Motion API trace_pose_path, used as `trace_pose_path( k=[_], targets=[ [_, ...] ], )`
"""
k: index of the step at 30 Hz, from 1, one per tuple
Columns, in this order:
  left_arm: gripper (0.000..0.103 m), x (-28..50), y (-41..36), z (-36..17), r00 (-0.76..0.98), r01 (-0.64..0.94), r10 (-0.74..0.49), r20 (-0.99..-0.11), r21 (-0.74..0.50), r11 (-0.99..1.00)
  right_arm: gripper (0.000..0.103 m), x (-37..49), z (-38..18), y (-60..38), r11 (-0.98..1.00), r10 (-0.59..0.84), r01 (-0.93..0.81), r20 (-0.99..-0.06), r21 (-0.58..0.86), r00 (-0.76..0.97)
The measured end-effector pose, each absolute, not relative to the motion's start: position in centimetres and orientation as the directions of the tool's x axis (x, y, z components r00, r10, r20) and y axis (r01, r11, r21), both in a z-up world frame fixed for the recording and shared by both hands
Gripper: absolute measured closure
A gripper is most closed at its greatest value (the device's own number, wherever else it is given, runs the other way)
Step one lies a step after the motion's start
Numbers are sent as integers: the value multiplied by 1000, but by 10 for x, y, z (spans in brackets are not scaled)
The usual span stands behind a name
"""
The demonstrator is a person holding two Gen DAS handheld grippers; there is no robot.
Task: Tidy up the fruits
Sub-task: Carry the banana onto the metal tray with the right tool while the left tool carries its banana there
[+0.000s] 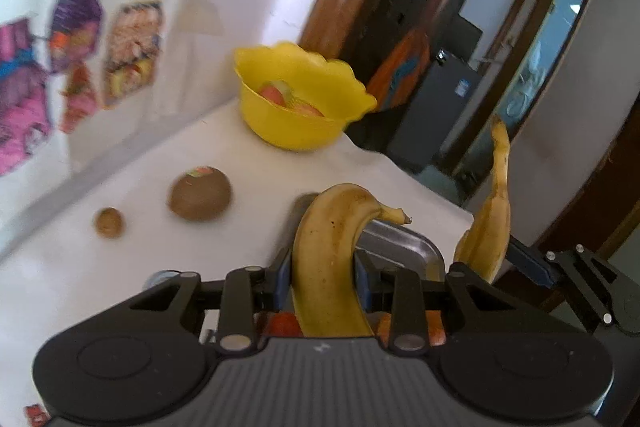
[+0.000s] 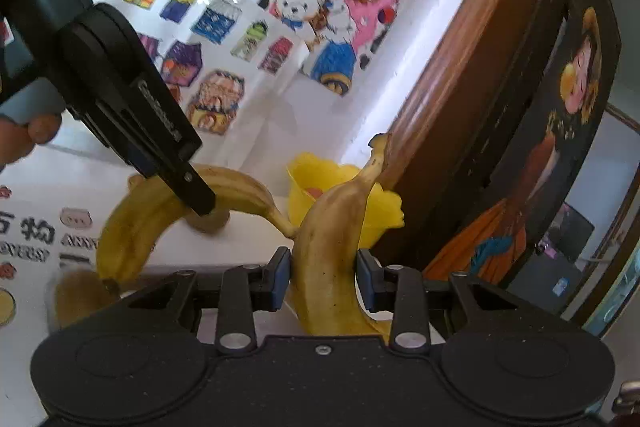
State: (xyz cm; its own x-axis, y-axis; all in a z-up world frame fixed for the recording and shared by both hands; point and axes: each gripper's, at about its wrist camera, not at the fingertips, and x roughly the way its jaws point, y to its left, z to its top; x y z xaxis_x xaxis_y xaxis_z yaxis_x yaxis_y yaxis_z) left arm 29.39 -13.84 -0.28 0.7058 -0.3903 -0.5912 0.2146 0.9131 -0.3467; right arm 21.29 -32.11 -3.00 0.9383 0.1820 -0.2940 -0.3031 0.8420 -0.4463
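Note:
My left gripper point(image 1: 322, 279) is shut on a yellow banana point(image 1: 328, 247), held across its middle with the tip curving up and to the right. My right gripper point(image 2: 323, 277) is shut on a second spotted banana point(image 2: 328, 259), whose stem points up. In the left wrist view that second banana point(image 1: 492, 219) rises at the right, beside one right-gripper finger point(image 1: 528, 261). In the right wrist view the left gripper's fingers point(image 2: 192, 187) clamp the first banana point(image 2: 152, 219). Further back a yellow bowl point(image 1: 304, 99) point(image 2: 376, 207) holds reddish apples point(image 1: 276, 93).
A large brown fruit point(image 1: 200, 193) and a small one point(image 1: 108, 223) lie on the white table point(image 1: 120, 267). A metal tray point(image 1: 404, 243) sits under the bananas, with red fruit point(image 1: 284, 325) behind my fingers. The table's edge point(image 1: 420, 183) runs right. A hand point(image 2: 36, 131) shows at left.

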Motion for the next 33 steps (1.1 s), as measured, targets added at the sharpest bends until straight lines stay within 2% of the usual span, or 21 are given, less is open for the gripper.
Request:
trace_pose_path(
  k=[13,26,28,29,32,33],
  targets=[
    [68,326,-154,-54,641,184,-377,-669,-343,921,66,251,-61,-329,838,208,-355,-359,-414,910],
    [67,332,-155,-62,635,194,-387,-668,-348,917,66,269,-73,-319,798,239,-431,-435,-421,868],
    [66,330,-152,-61,641,182,-394,-659,-367,912,63,272,-73,-314,782,234,-445,-456,-436,859],
    [65,329,-151,-61,644,177,-396,-655,-376,910,58,272,-73,-312,778,235,-448,-458,-441,857],
    [51,324,-145,-56,657,171,-393,-643,-381,909,41,271,-71,-307,764,247,-470,-472,-442,846],
    [48,321,-143,-54,665,169,-392,-636,-384,908,39,269,-70,-306,762,249,-468,-465,-447,850]
  ],
)
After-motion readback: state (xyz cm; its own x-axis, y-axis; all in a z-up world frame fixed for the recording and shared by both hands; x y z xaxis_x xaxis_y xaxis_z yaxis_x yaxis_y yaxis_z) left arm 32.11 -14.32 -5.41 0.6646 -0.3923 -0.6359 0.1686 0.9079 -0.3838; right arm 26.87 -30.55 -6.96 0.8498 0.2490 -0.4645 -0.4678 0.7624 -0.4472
